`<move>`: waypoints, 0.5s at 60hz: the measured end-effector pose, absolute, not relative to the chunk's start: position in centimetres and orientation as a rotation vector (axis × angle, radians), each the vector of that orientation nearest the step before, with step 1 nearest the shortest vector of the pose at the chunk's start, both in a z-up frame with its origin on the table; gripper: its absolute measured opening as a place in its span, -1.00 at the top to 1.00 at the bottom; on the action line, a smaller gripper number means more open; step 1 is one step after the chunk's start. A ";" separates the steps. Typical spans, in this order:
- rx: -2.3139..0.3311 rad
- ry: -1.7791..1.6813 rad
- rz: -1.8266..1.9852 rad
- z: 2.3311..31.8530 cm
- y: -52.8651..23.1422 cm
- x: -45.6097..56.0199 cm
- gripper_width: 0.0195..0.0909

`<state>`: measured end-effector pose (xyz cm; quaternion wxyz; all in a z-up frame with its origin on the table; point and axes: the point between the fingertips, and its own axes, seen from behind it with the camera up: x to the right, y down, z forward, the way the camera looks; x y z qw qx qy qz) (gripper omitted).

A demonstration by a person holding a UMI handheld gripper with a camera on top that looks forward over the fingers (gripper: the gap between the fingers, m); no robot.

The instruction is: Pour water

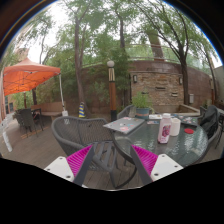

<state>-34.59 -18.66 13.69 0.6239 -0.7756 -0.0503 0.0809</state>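
Gripper view: the tongs (pixel 112 160) are held open and empty, well short of a glass surface (pixel 150 145). On it, beyond the right pad, a pink bottle (pixel 164 128) is seen beside a white cup (pixel 175 125). The bottle is judged rigid, smooth, perhaps slippery; its middle should be gripped.

bottle (pixel 164 128) and cup (pixel 175 125) on table (pixel 190 146), chair (pixel 95 135) left.

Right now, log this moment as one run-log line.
scene: patio | tongs: open, empty | pink bottle and white cup: on glass table, beyond tongs | pour: not begun
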 end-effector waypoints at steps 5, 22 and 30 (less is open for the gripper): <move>-1.770 -0.105 0.188 13.8 -18.4 -34.4 -0.78; -1.756 -0.080 0.153 13.6 -15.8 -29.8 -0.78; -1.744 -0.041 0.041 12.9 -11.4 -23.7 -0.76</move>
